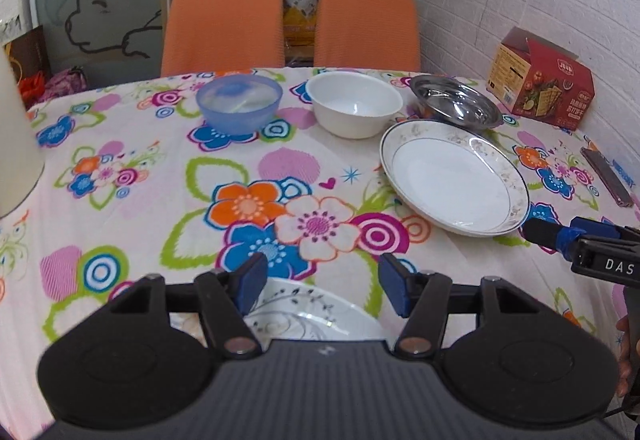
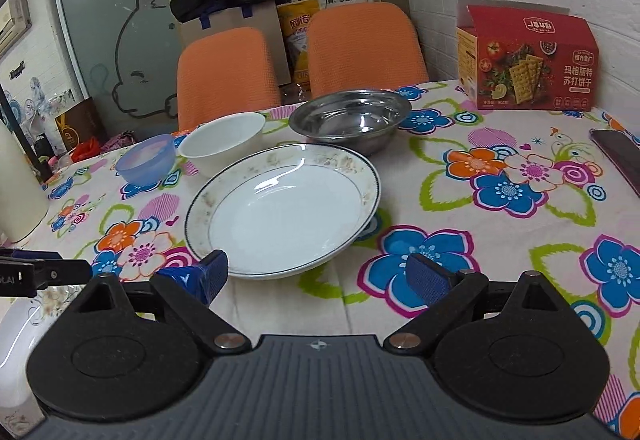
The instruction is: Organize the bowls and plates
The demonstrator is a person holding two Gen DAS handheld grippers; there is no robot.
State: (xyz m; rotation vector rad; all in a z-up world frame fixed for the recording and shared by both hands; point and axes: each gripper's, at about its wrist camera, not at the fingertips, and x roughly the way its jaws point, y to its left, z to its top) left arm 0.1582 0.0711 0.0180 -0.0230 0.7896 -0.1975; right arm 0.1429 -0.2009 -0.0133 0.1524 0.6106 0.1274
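A wide plate with a faded floral rim (image 2: 284, 208) lies on the flowered tablecloth. My right gripper (image 2: 316, 276) is open just short of its near edge, its left pad beside the rim. Behind the plate stand a steel bowl (image 2: 350, 118), a white bowl (image 2: 222, 142) and a translucent blue bowl (image 2: 146, 162). My left gripper (image 1: 322, 282) is open and empty above a second plate with a black vine pattern (image 1: 316, 312), which it partly hides. The left wrist view also shows the floral plate (image 1: 454, 180), steel bowl (image 1: 456, 100), white bowl (image 1: 356, 102) and blue bowl (image 1: 239, 102).
A red cracker box (image 2: 528, 58) stands at the far right by the white brick wall. A dark phone (image 2: 620, 156) lies near the right edge. Two orange chairs (image 1: 224, 20) stand behind the table. A tall cream container (image 2: 20, 184) stands at the left.
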